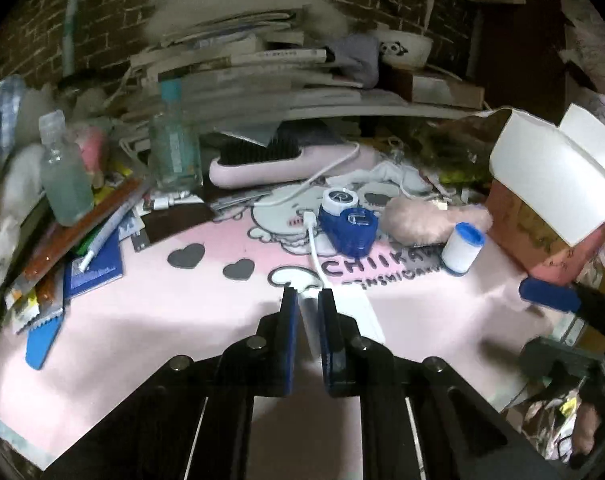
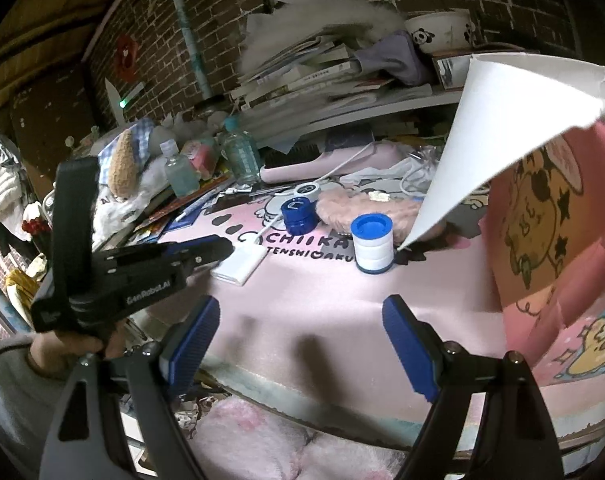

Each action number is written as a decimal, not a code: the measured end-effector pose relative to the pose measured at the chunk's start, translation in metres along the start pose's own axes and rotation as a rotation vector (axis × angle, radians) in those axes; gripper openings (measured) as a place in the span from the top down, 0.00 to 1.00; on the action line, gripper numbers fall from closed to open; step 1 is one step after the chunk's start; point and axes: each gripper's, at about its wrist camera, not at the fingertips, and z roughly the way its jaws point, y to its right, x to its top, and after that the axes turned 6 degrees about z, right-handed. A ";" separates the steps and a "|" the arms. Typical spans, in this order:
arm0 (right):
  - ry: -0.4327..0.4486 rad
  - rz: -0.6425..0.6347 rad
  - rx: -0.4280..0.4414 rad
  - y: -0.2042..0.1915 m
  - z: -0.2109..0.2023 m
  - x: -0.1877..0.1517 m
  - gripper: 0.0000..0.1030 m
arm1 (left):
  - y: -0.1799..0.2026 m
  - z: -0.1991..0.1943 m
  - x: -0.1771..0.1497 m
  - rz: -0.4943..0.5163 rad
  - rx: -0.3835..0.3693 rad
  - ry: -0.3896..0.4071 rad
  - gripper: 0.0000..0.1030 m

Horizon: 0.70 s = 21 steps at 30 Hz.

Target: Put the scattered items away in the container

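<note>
Two grippers were seen over the pink desk mat (image 2: 322, 300), and only one was loaded. Furthest left, against the clutter, two clear bottles (image 1: 64, 184) stood upright, well away from the work. The left gripper (image 1: 307, 294) was clamped on a flat white charger block (image 1: 356, 312), its jaws drawn nearly together with the block's edge pinched between them; in the right wrist view the same gripper (image 2: 222, 249) was seen reaching in from the left, fingertips at the block (image 2: 240, 266), which lay flat on the mat. That low, edge-on hold was judged suited to a thin, slab-like thing that could not be taken from above. The block's long axis ran away from the left camera, and its white cable (image 1: 313, 248) led from the far end toward a blue contact lens case (image 1: 348, 226); the trailing lead was judged likely to drag on that case when lifted. Further right, a blue-capped white roll (image 2: 372, 246) stood upright just beside a pink furry pouch (image 2: 366, 208). The right gripper (image 2: 302, 344) was held over bare mat with its jaws wide apart and nothing between them, judged to be waiting. At the far right stood the pink cartoon-printed box (image 2: 550, 216), its white flap (image 2: 498, 132) raised, presumably left open to receive the items.
</note>
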 end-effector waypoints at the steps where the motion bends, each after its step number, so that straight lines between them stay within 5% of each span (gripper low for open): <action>1: -0.001 0.000 0.000 0.000 0.000 0.000 0.21 | -0.001 -0.001 -0.001 -0.002 -0.010 0.000 0.91; 2: -0.002 -0.001 -0.001 0.000 0.001 0.000 0.21 | -0.001 -0.001 -0.002 -0.006 -0.018 -0.001 0.78; 3: -0.003 -0.001 0.000 0.000 0.001 0.000 0.21 | -0.002 -0.001 -0.004 -0.016 -0.030 -0.012 0.50; 5: -0.006 -0.001 0.002 -0.001 0.002 0.000 0.21 | -0.001 -0.007 -0.004 -0.034 -0.018 0.021 0.32; 10: -0.016 0.007 0.011 0.000 0.006 0.000 0.21 | 0.013 -0.004 -0.004 -0.015 0.006 0.013 0.33; 21: -0.012 0.024 0.007 0.005 0.006 -0.001 0.21 | 0.029 0.008 -0.008 -0.009 0.126 0.031 0.64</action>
